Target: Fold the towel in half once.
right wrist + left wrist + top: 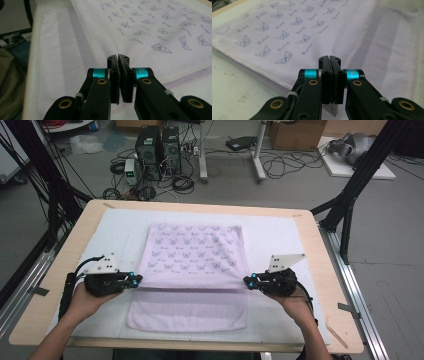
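1. The task's thing is a pale lilac terry towel point(195, 270) printed with rows of small blue cat faces and script words; its hem is stitched in white thread.
2. It lies on a white padded cover point(280, 240) over a light wooden table point(325, 285), between the two tongs, and is partly folded. A printed layer lies over the far part, and a plain strip of the lower layer shows nearer the person than the tongs.
3. The towel's long axis runs away from the person, crosswise to the line joining the two tongs. The fold's loose edge runs straight from one to the other.
4. The left gripper point(135, 281) points inward at the left end of that edge. In the left gripper view point(329, 58) its jaws are pressed together, with a bit of towel pinched between them.
5. The right gripper point(248, 281) points inward at the right end. In the right gripper view point(117, 58) its jaws meet at the tips and clamp the towel's edge.
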`<control>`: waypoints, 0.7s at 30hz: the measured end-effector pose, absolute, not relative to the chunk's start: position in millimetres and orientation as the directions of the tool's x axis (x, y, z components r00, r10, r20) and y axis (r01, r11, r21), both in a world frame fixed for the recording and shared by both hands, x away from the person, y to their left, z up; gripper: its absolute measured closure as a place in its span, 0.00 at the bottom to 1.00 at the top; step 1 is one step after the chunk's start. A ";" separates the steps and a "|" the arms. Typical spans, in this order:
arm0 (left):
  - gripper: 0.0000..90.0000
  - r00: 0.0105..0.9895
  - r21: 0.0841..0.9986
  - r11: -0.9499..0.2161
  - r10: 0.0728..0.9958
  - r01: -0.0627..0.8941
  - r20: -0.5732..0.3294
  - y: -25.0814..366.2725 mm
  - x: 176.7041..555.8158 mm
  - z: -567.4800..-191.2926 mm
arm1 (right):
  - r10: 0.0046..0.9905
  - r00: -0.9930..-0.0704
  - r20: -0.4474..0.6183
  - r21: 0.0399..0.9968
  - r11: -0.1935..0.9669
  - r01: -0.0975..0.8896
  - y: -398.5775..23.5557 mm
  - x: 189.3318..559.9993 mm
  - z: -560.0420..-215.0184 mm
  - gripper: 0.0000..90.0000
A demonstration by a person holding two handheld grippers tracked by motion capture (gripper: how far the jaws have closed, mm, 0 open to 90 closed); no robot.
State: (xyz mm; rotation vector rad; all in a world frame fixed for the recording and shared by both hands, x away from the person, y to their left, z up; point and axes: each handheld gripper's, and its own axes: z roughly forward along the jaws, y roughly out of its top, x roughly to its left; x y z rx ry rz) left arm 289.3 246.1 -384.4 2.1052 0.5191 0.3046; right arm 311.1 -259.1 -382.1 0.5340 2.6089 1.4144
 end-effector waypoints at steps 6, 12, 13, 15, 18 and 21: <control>0.87 0.903 0.819 -0.514 0.429 0.255 -0.012 246.2 247.1 -403.0 | 0.292 -0.952 0.097 0.808 0.535 0.246 -262.1 273.9 -394.6 0.94; 0.73 0.905 0.785 -0.552 0.425 0.282 -0.026 244.4 245.0 -423.3 | 0.307 -0.940 0.147 0.767 0.565 0.304 -253.6 270.6 -426.6 0.74; 0.74 0.906 0.782 -0.555 0.422 0.284 -0.030 243.5 245.4 -424.9 | 0.302 -0.942 0.144 0.756 0.581 0.302 -249.9 270.6 -430.7 0.73; 0.75 0.911 0.770 -0.571 0.412 0.284 -0.031 241.1 246.4 -429.1 | 0.301 -0.943 0.140 0.741 0.599 0.302 -246.2 271.4 -435.3 0.72; 0.80 0.919 0.752 -0.595 0.393 0.282 -0.034 236.8 245.7 -437.1 | 0.297 -0.943 0.147 0.721 0.620 0.308 -243.4 271.5 -440.8 0.74; 0.92 0.923 0.757 -0.592 0.382 0.278 -0.040 235.5 245.3 -441.5 | 0.301 -0.943 0.144 0.720 0.622 0.308 -242.3 271.4 -442.7 0.86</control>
